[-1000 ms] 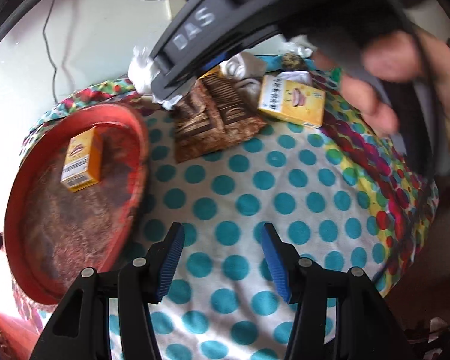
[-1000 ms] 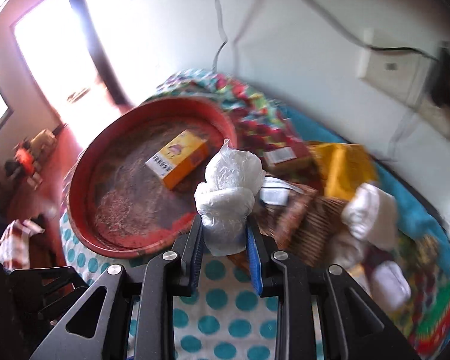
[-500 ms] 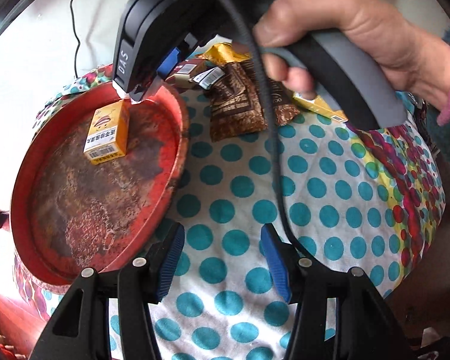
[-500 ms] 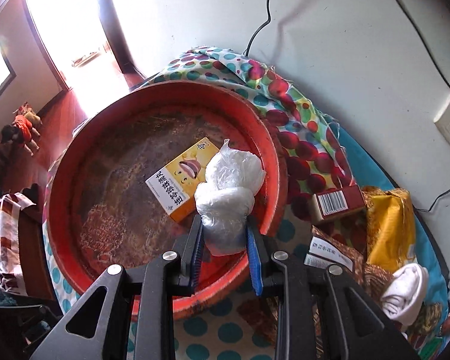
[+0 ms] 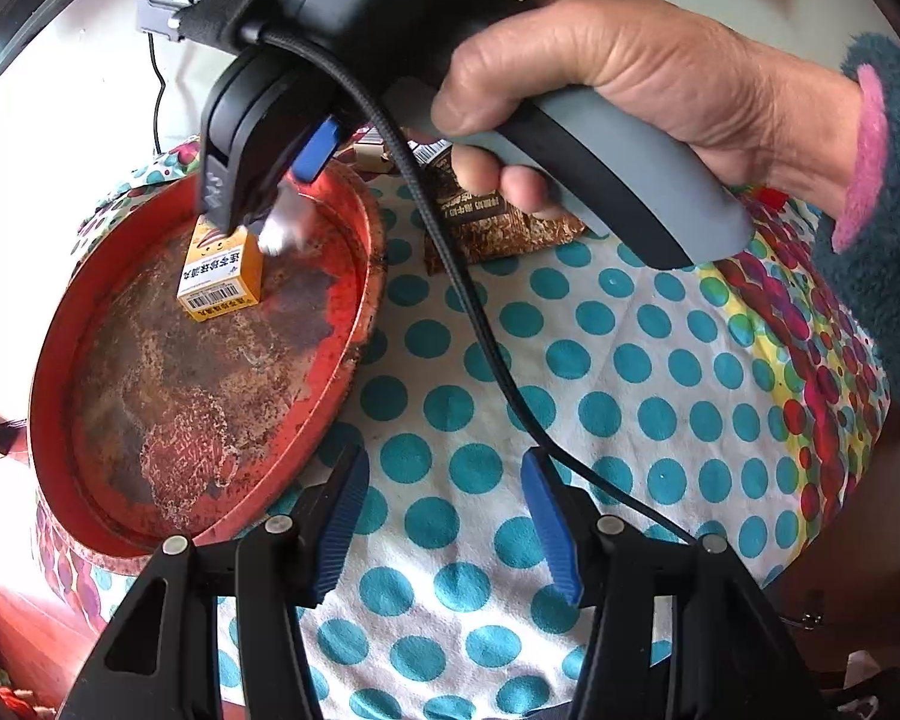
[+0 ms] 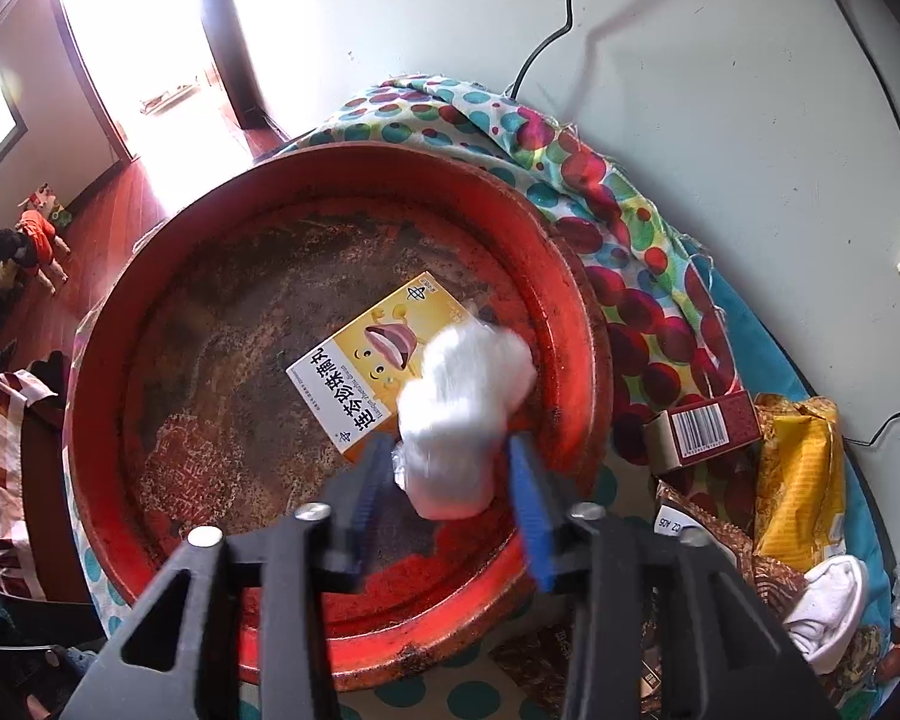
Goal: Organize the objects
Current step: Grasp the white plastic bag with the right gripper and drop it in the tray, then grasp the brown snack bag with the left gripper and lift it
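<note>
Release step, judged: right gripper over the round red rusted metal tray, blue pads spread apart with the blurred white crumpled plastic-wrapped bundle loose between them, seemingly dropping, just beside and partly over the yellow cardboard medicine box lying flat in the tray. Left gripper hovered wide and empty above the white cloth with teal polka dots, near the tray rim. To do it well: kept low over the tray floor, aimed inside the rim beside the box, pads opened fully, lifted straight up. Brown patterned packet and dark red barcoded carton left outside, against the wall
</note>
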